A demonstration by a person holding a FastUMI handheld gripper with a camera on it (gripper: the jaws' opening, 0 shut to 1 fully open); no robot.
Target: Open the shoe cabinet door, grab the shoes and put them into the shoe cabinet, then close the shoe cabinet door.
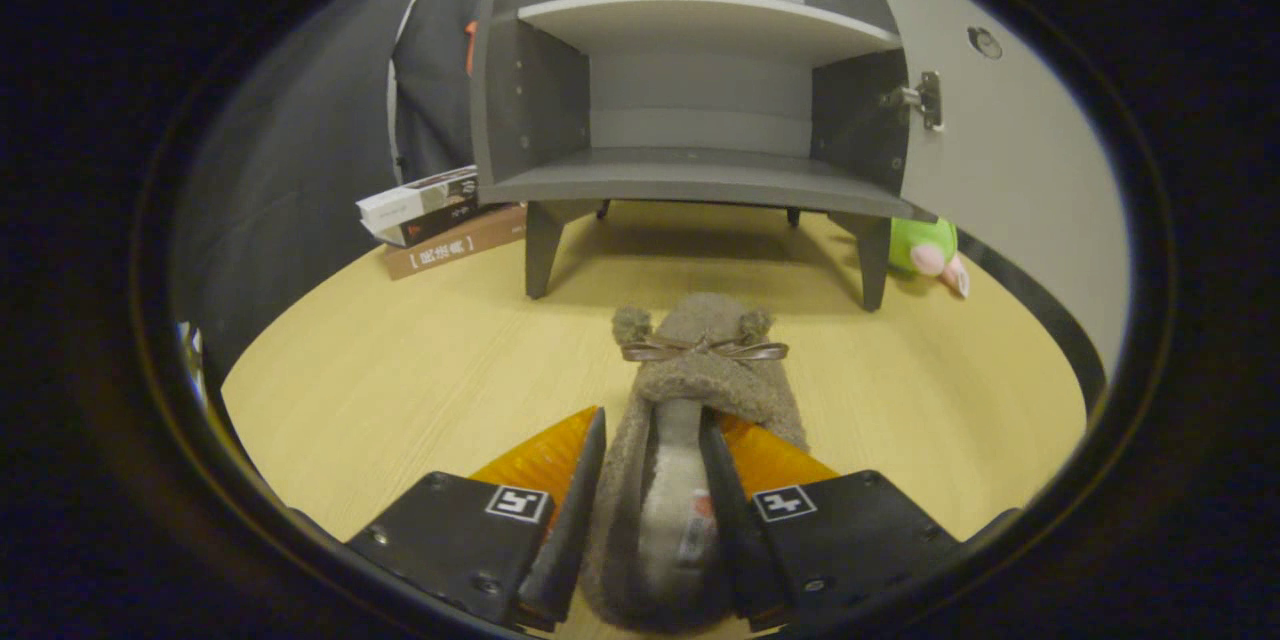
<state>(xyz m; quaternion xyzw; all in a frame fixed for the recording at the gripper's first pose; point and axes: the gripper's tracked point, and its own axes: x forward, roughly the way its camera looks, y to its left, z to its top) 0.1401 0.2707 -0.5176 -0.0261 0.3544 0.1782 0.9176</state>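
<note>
Claw [652, 460] clamping fuzzy slipper [700, 370], bow-trimmed

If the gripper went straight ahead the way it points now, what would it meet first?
The gripper is shut on the fuzzy slipper. Beyond its toe lies bare table, then probably the shoe cabinet, either its bottom shelf edge or the gap under it; depth is unclear.

Gripper [652, 440] fingers clamped on fuzzy slipper [700, 370], before open shoe cabinet [700, 180].
</note>
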